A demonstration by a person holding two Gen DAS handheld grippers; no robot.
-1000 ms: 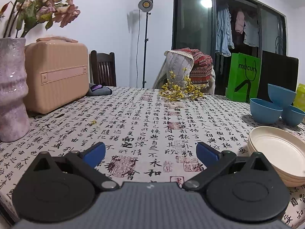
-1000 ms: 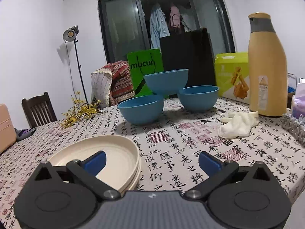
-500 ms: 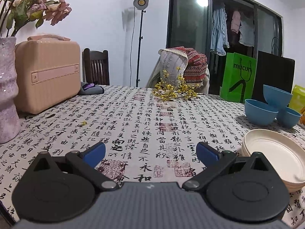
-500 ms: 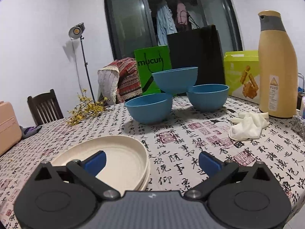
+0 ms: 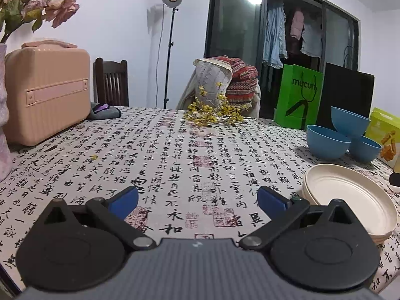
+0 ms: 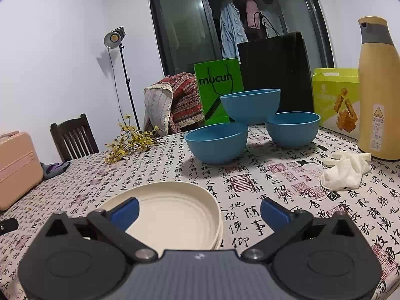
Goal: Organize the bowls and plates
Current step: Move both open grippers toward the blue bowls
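Note:
A stack of cream plates (image 6: 172, 212) lies on the printed tablecloth, just ahead of my right gripper (image 6: 198, 212), which is open and holds nothing. Behind the plates stand two blue bowls (image 6: 217, 143) (image 6: 292, 128), and a third blue bowl (image 6: 250, 105) rests on their rims. In the left wrist view the same plates (image 5: 350, 197) lie at the right, the bowls (image 5: 327, 142) beyond them. My left gripper (image 5: 197, 200) is open over bare tablecloth, to the left of the plates.
A tan thermos bottle (image 6: 377, 87), a yellow-green box (image 6: 335, 97) and a crumpled white glove (image 6: 345, 170) sit at the right. Green (image 6: 218, 87) and black bags (image 6: 272, 72) stand behind the bowls. A pink case (image 5: 47, 90), a vase and yellow flowers (image 5: 215, 112) occupy the left and far side.
Both views have shifted slightly; the right gripper has drifted left and a little nearer the plates. Both grippers stay open and nothing on the table has moved.

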